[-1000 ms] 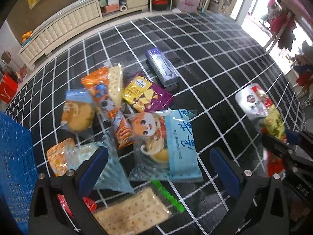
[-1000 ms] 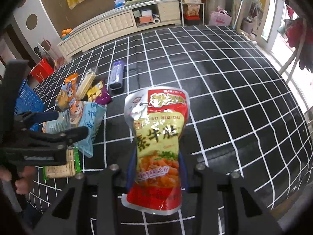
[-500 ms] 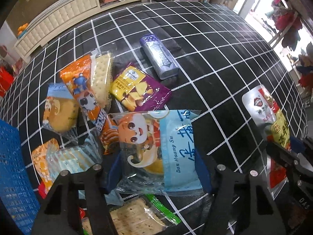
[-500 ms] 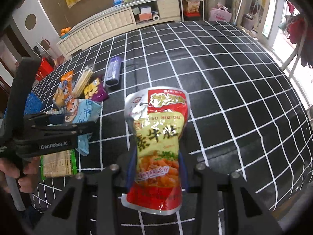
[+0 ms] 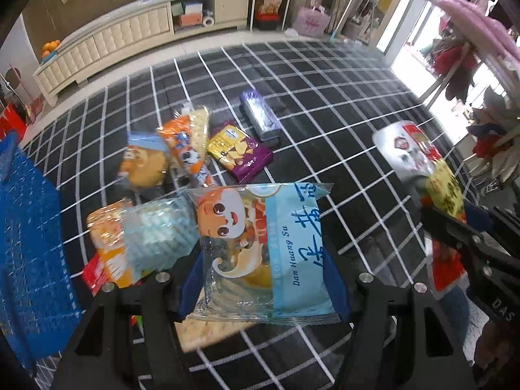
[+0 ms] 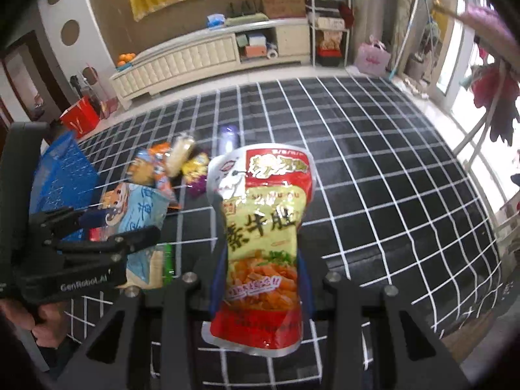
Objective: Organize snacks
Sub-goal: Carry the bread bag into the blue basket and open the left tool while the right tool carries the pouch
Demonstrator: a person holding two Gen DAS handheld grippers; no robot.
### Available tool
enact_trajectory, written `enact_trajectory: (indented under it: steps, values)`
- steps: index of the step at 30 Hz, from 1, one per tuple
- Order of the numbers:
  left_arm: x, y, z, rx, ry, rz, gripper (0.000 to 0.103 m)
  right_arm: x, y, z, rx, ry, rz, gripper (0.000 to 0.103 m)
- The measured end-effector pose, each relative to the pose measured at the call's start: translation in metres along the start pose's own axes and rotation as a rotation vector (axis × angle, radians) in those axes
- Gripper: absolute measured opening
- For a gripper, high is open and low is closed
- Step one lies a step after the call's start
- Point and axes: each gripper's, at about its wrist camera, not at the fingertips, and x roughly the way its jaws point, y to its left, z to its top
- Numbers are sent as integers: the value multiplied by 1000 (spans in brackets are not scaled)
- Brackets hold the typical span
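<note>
A black checked mat [image 5: 325, 104] covers the floor, with a blue basket [image 5: 26, 243] at its left edge. The left gripper [image 5: 263, 279] is closed partway on a light blue snack packet [image 5: 260, 247], raised above the loose snacks [image 5: 182, 152] on the mat. The right gripper [image 6: 260, 279] is pinched narrowly on a red and yellow snack pouch [image 6: 263, 227], held upright off the mat.

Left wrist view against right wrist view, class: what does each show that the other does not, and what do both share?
Only the left wrist view shows the left gripper clamping the blue egg-yolk pastry pack from behind. Only the right wrist view shows the full front of the red-and-yellow pouch in the right gripper. Both show the blue basket, the purple tube and the checked cloth.
</note>
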Motion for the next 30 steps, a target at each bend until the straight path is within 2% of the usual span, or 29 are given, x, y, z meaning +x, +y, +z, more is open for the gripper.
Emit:
enact_trajectory:
  steps: [7,12,21,30]
  values:
    - [-72,18,-22,-26,-99,-35,62,-27,43,0,-42,-45,36,42]
    - [-118,44,-46,-35,-159,24,62,-37,80,3,-91,-77,81,42]
    - [-159,107,-71,-105,-211,92,62,-36,154,15,-223,-93,158,42]
    - [-183,174,-87,-170,-225,179,62,-16,205,35,-297,-87,198,42]
